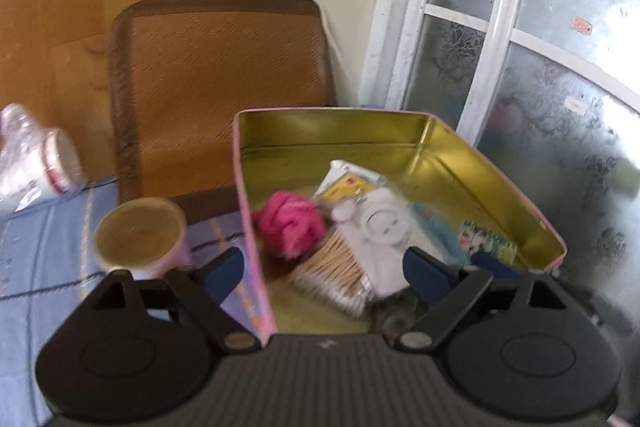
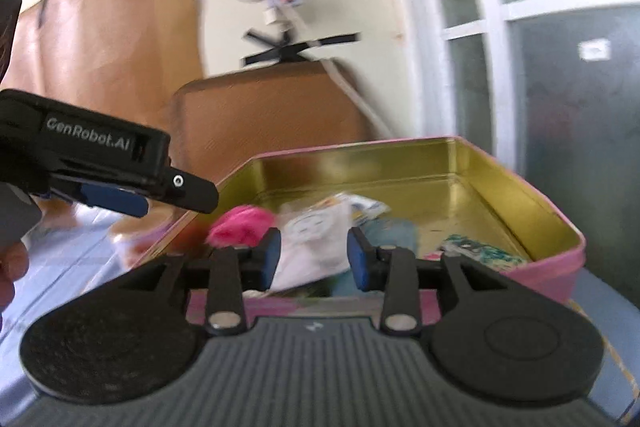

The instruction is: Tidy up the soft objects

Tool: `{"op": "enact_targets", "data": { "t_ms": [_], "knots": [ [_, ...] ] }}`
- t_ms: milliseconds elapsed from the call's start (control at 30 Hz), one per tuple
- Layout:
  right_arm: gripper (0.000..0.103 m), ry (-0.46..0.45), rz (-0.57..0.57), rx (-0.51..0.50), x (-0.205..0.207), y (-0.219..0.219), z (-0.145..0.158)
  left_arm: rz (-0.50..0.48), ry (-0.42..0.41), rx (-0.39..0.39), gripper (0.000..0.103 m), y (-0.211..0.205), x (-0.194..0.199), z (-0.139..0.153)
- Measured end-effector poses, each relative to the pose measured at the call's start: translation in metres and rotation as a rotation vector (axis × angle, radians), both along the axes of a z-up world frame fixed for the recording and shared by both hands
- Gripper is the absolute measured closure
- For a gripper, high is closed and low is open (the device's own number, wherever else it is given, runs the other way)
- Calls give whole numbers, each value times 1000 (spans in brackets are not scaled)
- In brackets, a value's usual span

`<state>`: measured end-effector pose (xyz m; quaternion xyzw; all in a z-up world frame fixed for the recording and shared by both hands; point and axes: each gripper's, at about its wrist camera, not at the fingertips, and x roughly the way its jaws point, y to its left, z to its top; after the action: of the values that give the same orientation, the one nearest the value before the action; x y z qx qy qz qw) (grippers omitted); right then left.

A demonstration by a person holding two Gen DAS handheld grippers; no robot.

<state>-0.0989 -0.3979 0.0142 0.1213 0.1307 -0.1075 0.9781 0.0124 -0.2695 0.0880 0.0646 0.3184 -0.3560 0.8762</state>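
A pink tin (image 1: 336, 135) with a gold inside stands on a blue checked cloth. In it lie a pink fluffy ball (image 1: 290, 223), a pack of cotton swabs (image 1: 332, 271), a white pouch (image 1: 384, 227), a yellow packet (image 1: 348, 185) and a green patterned packet (image 1: 488, 241). My left gripper (image 1: 324, 273) is open and empty, straddling the tin's left wall near its front corner. In the right wrist view the tin (image 2: 400, 155) lies just ahead, and my right gripper (image 2: 315, 259) hangs at its near rim, partly open. The white pouch (image 2: 312, 231) shows in the gap, lying in the tin. The left gripper (image 2: 160, 199) is at the left.
A paper cup (image 1: 140, 235) stands left of the tin, and a plastic-wrapped stack of cups (image 1: 36, 155) lies further left. Behind is a chair with a brown mat (image 1: 220, 87). A frosted glass door (image 1: 520, 67) is close on the right. A hand (image 2: 8, 267) is at the left edge.
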Motion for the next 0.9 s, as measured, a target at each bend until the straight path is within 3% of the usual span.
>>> {"op": "enact_targets", "data": {
  "t_ms": [67, 167, 400, 733, 900],
  "knots": [
    [64, 3, 32, -13, -4, 2, 8, 6, -13, 16, 12, 11, -7, 0],
    [64, -23, 58, 48, -13, 1, 16, 23, -11, 24, 11, 24, -16, -1],
    [58, -44, 4, 139, -40, 14, 14, 62, -4, 50, 11, 52, -34, -9],
    [50, -14, 8, 242, -46, 42, 16, 144, -39, 82, 1, 95, -50, -19],
    [38, -2, 24, 292, -41, 55, 18, 174, -21, 96, 0, 114, -52, -26]
  ]
}}
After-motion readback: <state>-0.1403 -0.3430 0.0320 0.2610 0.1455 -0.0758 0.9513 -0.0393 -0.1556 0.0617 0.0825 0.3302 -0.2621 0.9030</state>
